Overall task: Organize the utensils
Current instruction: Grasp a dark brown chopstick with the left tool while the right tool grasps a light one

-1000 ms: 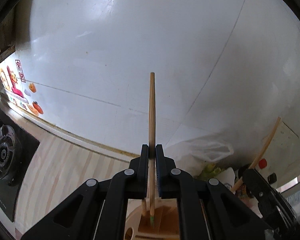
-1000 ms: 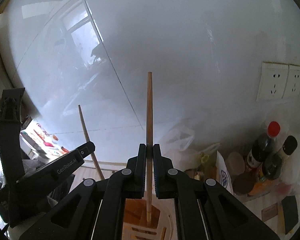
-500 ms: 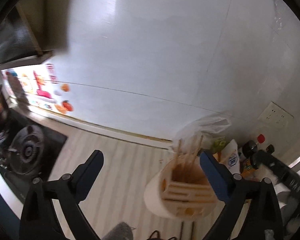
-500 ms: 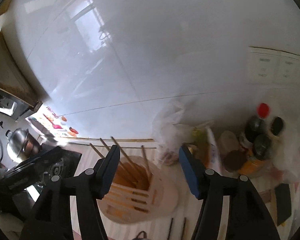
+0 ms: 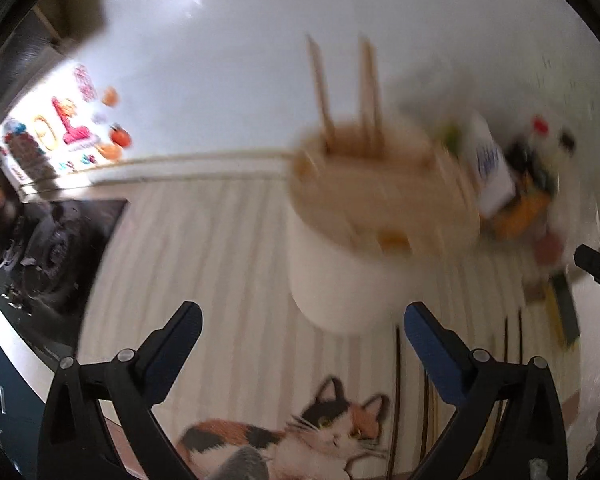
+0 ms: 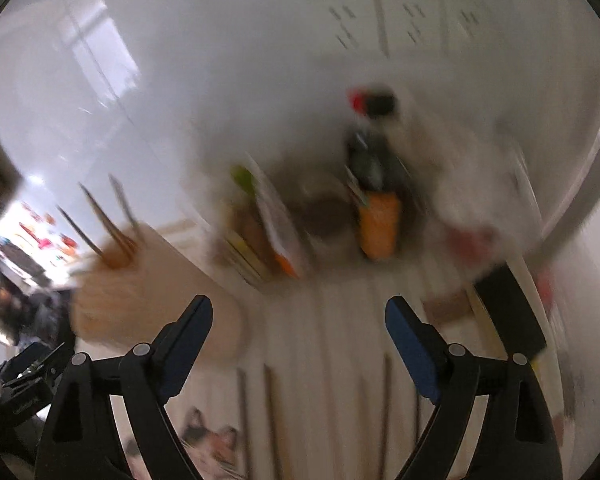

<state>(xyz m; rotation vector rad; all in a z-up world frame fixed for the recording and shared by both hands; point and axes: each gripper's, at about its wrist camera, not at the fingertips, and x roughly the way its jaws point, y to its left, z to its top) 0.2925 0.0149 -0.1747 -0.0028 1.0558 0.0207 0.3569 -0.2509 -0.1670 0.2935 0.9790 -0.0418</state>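
Note:
A white utensil holder [image 5: 340,272] with a wooden slotted top stands on the striped counter, with wooden chopsticks [image 5: 320,88] standing up in it; it also shows blurred in the right wrist view [image 6: 148,308]. My left gripper [image 5: 302,344] is open and empty, just in front of the holder. My right gripper [image 6: 298,336] is open and empty, to the right of the holder. Several loose chopsticks [image 6: 270,412] lie on the counter below it; they also show in the left wrist view [image 5: 398,396]. Both views are motion-blurred.
A mat with a calico cat picture [image 5: 300,432] lies at the counter's near edge. Sauce bottles and packets [image 6: 372,184] crowd the back right by the wall. A gas stove [image 5: 56,248] sits at the left. Wall sockets [image 6: 412,28] are above.
Both grippers held a chopstick upright over the holder, then opened and let go. Both have since pulled back and tilted down toward the counter; the chopsticks now stand in the holder.

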